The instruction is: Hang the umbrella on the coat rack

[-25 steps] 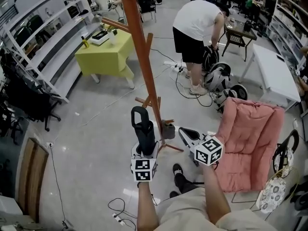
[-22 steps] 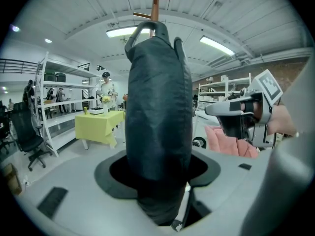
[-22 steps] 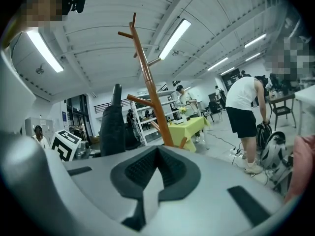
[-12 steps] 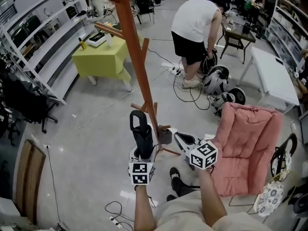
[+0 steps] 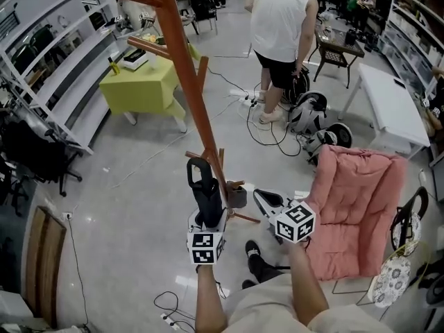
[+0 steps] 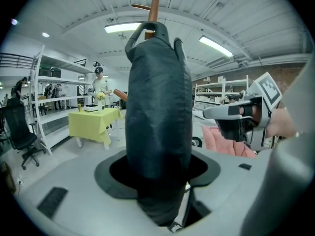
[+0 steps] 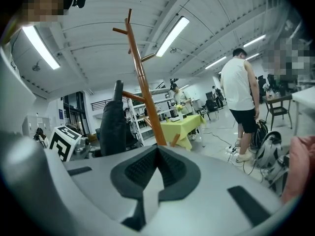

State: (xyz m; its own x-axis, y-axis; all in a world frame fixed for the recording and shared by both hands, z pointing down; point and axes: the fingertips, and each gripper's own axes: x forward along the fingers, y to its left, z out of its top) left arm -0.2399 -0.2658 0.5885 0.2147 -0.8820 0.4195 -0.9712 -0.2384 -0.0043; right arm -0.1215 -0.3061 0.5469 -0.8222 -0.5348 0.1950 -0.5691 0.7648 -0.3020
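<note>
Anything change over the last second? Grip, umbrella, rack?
The person in white behind has straightened up. Otherwise unchanged: left gripper stays shut on the folded umbrella, right gripper stays empty beside it, coat rack unmoved, umbrella not hung.

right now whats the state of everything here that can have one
umbrella: folded, upright, gripped, not yet hung
left tongs: shut on the umbrella
right tongs: shut, empty
coat rack: standing, pegs in view bare
pink cushioned chair: unoccupied
</note>
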